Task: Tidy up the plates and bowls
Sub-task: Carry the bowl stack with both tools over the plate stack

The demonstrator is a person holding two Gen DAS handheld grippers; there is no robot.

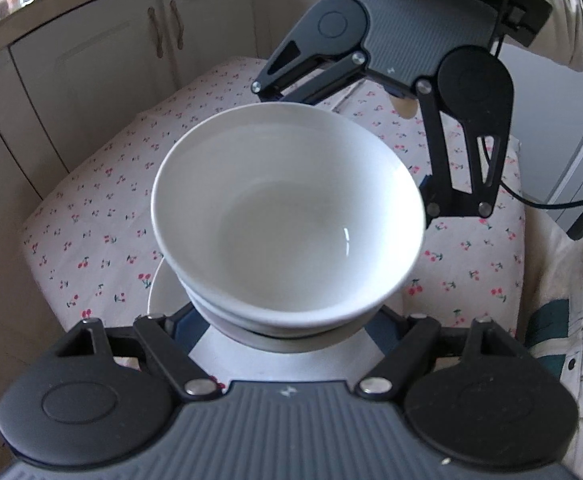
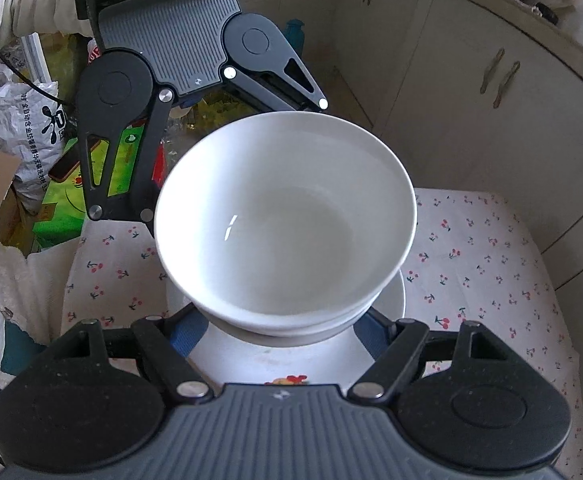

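Observation:
Two white bowls (image 1: 287, 208) (image 2: 283, 216) sit nested one inside the other, standing on a white plate (image 1: 158, 292) (image 2: 396, 296) with a small flower print. My left gripper (image 1: 283, 320) reaches in from one side, its blue pads (image 1: 187, 320) against the lower bowl's base. My right gripper (image 2: 283, 324) faces it from the opposite side, blue pads (image 2: 187, 332) gripping that base too. Each gripper's far fingertips are hidden behind the bowls. The fingers lie over the plate. I cannot tell whether the plate rests on the table.
A small table under a cherry-print cloth (image 1: 91, 220) (image 2: 491, 260) lies beneath. Beige cabinets (image 1: 91, 60) (image 2: 471, 80) curve around it. Bags and boxes (image 2: 23, 128) crowd the floor on one side. A person's white sleeve (image 1: 571, 20) holds the right gripper.

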